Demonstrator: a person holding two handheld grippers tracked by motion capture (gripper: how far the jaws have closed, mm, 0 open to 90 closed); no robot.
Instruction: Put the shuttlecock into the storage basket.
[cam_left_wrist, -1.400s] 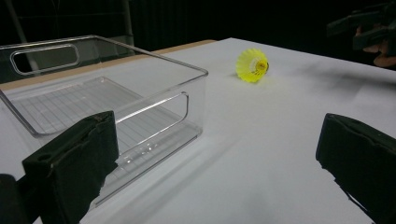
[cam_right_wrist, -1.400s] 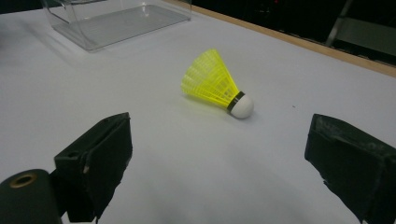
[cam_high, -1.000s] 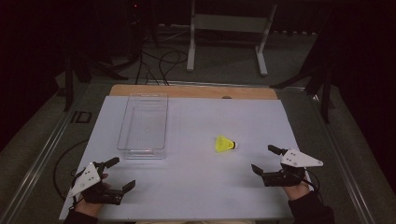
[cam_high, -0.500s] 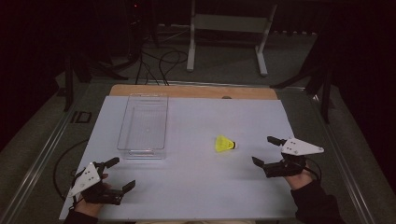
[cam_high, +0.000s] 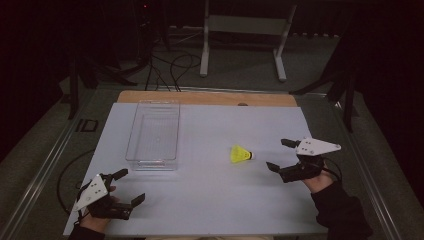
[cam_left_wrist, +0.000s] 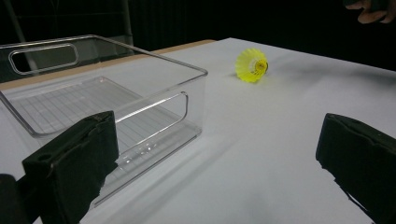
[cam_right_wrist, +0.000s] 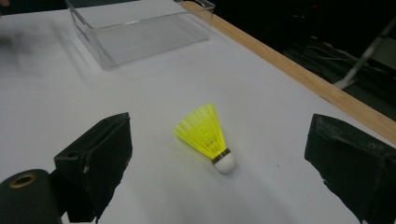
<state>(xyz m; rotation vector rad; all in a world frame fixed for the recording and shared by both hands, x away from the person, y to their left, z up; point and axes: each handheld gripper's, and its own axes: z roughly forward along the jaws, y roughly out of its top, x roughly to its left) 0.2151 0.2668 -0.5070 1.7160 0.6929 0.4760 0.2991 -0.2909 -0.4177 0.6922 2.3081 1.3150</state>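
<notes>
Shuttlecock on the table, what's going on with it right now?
A person holds a tool in each hand. The right tool is open and aimed at the yellow shuttlecock, which lies on its side on the white table, cork end toward that tool, not yet gripped. The left tool sits open near the table's front edge, beside the near end of the empty clear plastic bin. Nothing is in the bin so far.

Yellow shuttlecock (cam_high: 241, 154) on its side

Bright lit table (cam_high: 210, 200), dark surroundings; soft shadows, near jaws blurred
</notes>
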